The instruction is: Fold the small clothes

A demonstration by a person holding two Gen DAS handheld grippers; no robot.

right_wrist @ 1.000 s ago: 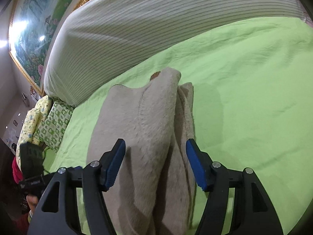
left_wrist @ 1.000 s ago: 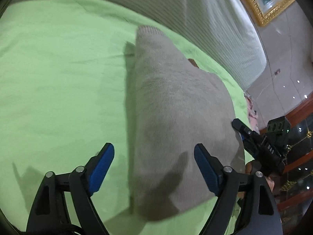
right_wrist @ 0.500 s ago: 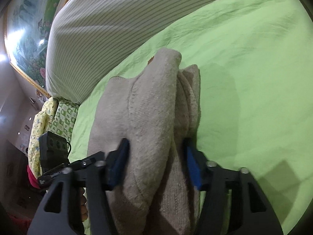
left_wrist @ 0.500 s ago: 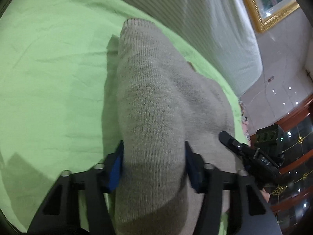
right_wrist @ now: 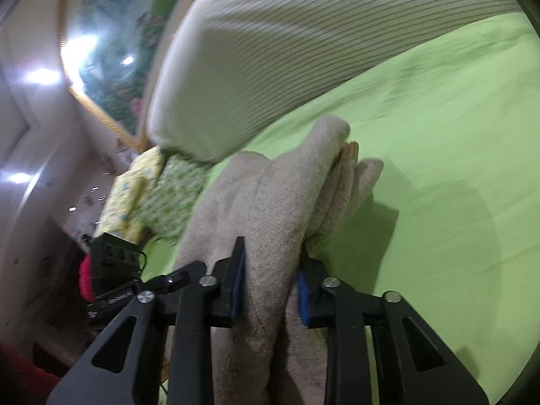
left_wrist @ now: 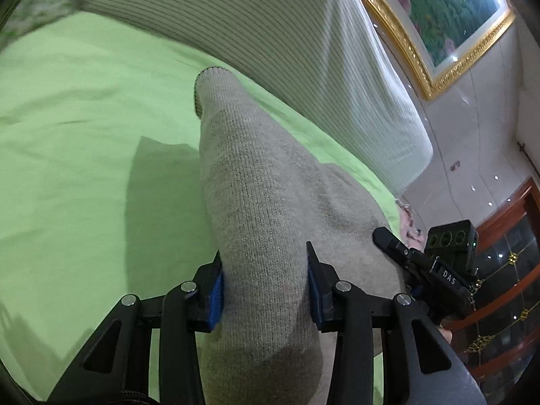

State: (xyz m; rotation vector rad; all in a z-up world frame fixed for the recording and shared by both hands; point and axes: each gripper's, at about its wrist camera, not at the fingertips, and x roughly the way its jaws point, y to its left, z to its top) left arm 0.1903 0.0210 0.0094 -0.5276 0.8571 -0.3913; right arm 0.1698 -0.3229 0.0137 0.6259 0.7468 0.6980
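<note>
Beige knit garment (left_wrist: 270, 209) on green bed (left_wrist: 84, 141), long axis running away from both grippers; left gripper (left_wrist: 265, 290) and right gripper (right_wrist: 270, 287) jaws closing on near folds.

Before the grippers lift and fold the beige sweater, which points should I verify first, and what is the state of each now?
1. Left gripper has the beige sweater between its blue pads: ok, jaws closing on the knit.
2. Right gripper has sweater cloth between its pads: ok, jaws closing.
3. Green sheet not pinched with the sweater: cannot tell, the cloth hides the pad tips.
4. Sheet beyond the sweater is bare for the fold: ok.
5. Striped white cushion stays apart from the sweater: ok in the left view; in the right view it only overlaps behind.
6. Sweater layers gripped evenly: cannot tell.
</note>
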